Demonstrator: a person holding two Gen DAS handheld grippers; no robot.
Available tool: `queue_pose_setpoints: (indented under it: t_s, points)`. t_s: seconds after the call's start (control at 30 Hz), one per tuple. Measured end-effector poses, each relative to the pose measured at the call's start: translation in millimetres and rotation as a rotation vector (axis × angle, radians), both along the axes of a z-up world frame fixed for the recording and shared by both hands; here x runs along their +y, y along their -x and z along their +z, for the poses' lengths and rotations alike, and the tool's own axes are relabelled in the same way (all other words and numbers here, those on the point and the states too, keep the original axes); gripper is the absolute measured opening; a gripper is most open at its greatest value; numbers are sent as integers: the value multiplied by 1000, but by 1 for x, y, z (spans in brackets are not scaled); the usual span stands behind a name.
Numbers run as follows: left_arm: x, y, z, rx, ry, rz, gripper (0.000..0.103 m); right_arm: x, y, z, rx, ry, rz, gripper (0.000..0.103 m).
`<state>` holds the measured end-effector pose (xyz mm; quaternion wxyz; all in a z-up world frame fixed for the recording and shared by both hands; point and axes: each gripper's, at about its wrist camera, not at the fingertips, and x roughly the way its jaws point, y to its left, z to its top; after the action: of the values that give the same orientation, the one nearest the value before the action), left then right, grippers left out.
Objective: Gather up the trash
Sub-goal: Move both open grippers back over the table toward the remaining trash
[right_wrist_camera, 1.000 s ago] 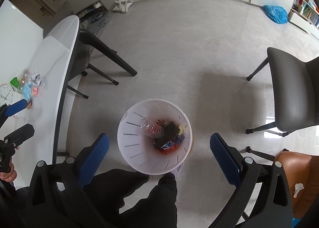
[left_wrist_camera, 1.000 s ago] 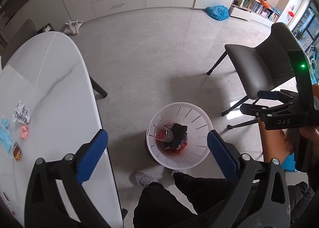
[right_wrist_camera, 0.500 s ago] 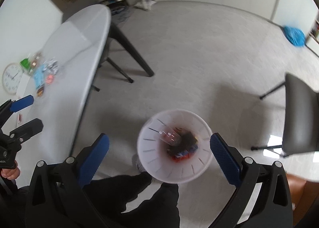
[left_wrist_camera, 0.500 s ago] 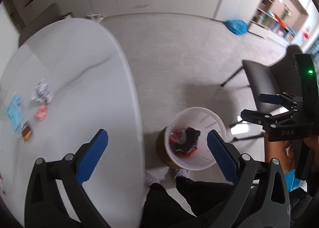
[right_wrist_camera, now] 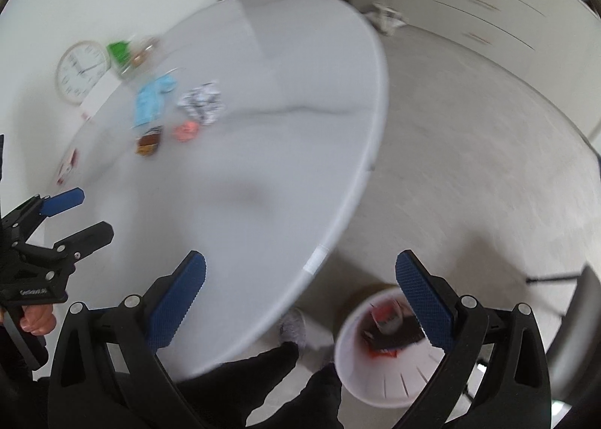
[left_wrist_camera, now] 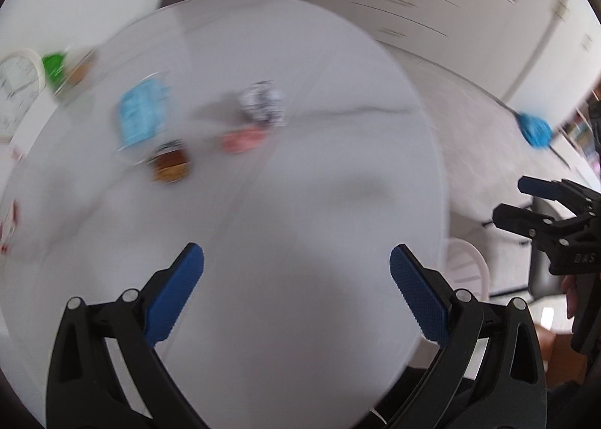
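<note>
On the white bench (left_wrist_camera: 300,203), trash lies at the upper left of both views: a blue wrapper (left_wrist_camera: 141,113), a brown packet (left_wrist_camera: 171,164), a pink scrap (left_wrist_camera: 242,139) and crumpled foil (left_wrist_camera: 263,106), though blur makes those identities probable only. The left gripper (left_wrist_camera: 296,290) and right gripper (right_wrist_camera: 300,297) both have their fingers spread wide, holding nothing. A good pick would approach one piece squarely, low over the bench, closing on its bulk. Only the right wrist view shows inside the white bin (right_wrist_camera: 349,357), lower right, with trash in it; the left view catches just its rim.
</note>
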<state>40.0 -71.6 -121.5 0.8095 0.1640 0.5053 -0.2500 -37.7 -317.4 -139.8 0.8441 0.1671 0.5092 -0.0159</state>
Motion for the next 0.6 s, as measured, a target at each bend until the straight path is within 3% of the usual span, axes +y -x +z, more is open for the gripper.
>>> queue_pose_setpoints:
  t_s: [0.3, 0.6]
  points:
    - [60, -56, -13, -12, 28, 189, 95, 47, -74, 4, -7, 17, 109, 100]
    - [60, -126, -48, -8, 43, 261, 94, 60, -131, -2, -6, 20, 110, 100]
